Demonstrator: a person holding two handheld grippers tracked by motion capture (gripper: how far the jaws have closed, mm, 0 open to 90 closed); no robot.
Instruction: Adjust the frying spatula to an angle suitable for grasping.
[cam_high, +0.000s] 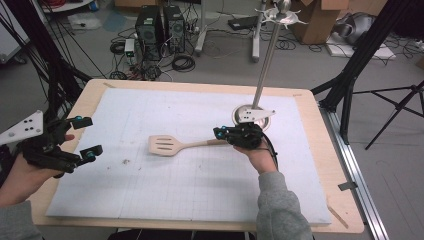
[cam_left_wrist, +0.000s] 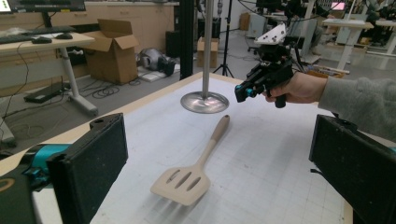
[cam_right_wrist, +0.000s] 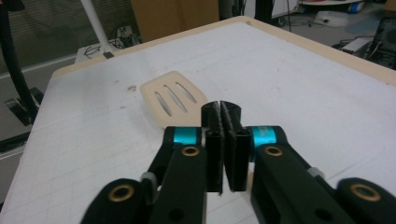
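A beige slotted spatula (cam_high: 167, 145) (cam_left_wrist: 187, 182) (cam_right_wrist: 173, 98) lies flat on the white gridded mat (cam_high: 200, 190), head to the left and handle pointing right. My right gripper (cam_high: 218, 132) (cam_left_wrist: 240, 92) (cam_right_wrist: 220, 109) hovers over the end of the handle, a little above it, its jaws pressed shut with nothing between them. The handle itself is hidden beneath the jaws in the right gripper view. At the table's left edge my left gripper (cam_high: 86, 137) (cam_left_wrist: 217, 154) is wide open and empty, facing the spatula from a distance.
A metal stand with a round base (cam_high: 252, 116) (cam_left_wrist: 204, 101) and a tall pole rises just behind the right gripper. Wooden table edges frame the mat. Tripods, computers, cables and cardboard boxes stand on the floor beyond.
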